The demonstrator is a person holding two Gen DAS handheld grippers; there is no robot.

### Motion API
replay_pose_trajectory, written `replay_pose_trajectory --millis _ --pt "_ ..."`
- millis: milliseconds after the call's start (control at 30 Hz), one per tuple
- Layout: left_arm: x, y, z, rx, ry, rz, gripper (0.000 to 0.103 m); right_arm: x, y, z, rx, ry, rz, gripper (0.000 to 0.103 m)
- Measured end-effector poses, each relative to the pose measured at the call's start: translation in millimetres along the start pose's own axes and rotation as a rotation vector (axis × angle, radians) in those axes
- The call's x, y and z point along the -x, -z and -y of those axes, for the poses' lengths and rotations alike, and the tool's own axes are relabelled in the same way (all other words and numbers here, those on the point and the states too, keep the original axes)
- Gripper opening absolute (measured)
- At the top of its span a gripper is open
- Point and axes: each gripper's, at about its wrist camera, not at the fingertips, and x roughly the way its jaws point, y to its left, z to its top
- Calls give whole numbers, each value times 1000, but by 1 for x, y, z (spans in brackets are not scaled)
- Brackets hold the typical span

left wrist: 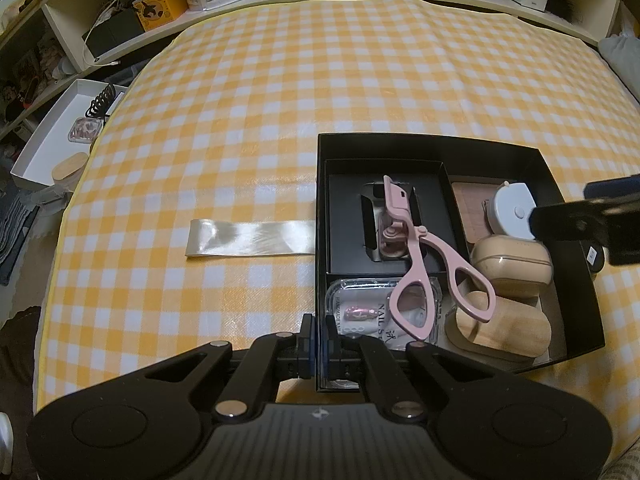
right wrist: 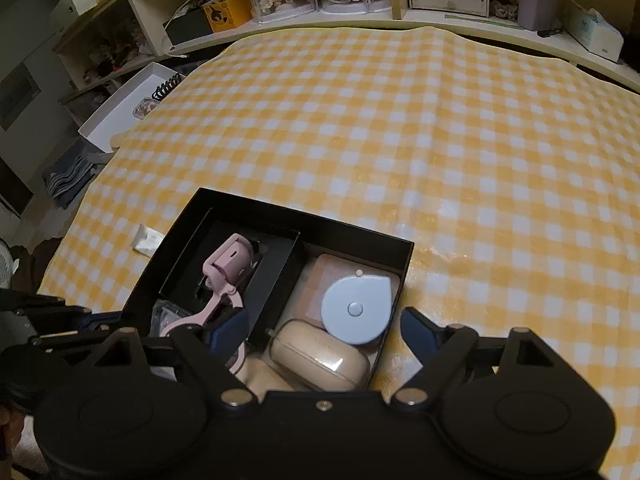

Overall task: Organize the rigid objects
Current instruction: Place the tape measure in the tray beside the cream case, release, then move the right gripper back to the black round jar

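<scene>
Crowding black box [left wrist: 576,240]: pink eyelash curler [left wrist: 420,264], tape measure [right wrist: 356,308], etc.

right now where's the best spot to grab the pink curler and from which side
Probably the shank just above the two handle loops of the curler, coming from above. It lies tilted across the inner box and the nail case, so that narrow stretch is raised with room around it. The loops rest on the wooden case, and the head sits down in the inner box. The right tool, open, is nearest.

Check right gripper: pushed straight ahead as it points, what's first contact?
Probably the light blue tape measure, lying in the black box between the open right gripper fingers; the beige case is nearer, possibly below the line.
</scene>
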Motion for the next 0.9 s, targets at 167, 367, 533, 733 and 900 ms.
replay_pose_trajectory --millis 167,367,533,733,900 --pt "1 0 0 0 0 -1 3 16 5 -2 15 3 17 93" --pt "1 1 1 -2 -1 -2 3 37 10 -3 23 4 44 101" --pt "1 1 1 0 0 -1 3 54 13 -4 46 9 76 103" --pt "0 0 0 1 1 -2 3 85 9 2 44 13 163 103" --pt "0 1 1 1 1 -3 3 106 6 18 4 29 228 103"
